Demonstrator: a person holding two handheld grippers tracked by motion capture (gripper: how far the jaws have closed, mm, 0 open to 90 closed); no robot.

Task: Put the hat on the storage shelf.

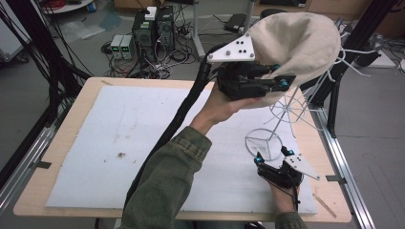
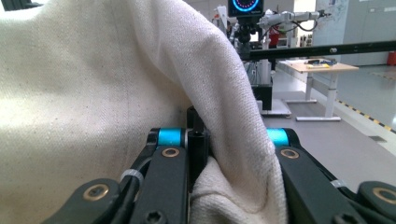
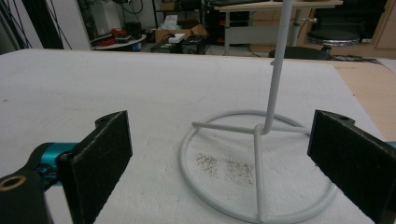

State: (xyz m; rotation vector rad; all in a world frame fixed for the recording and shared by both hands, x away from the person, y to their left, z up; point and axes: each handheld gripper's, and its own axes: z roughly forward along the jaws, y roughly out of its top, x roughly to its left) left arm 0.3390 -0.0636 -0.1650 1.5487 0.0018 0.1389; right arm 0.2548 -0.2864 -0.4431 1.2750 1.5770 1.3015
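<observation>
Cream cloth bag (image 1: 298, 43) pinched by left gripper (image 1: 282, 82); right gripper (image 1: 273, 155) spread.

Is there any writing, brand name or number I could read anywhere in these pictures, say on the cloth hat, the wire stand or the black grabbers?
No text is readable.
Cream cloth hat: plain fabric, no label showing.
White wire stand: bare.
Left gripper, clamped on the hat, and right gripper, open by the stand's base ring: no markings.
Round glowing screen far off in the left gripper view: a ring of light, nothing legible.
Grey boxes on the floor: too small to read.
</observation>
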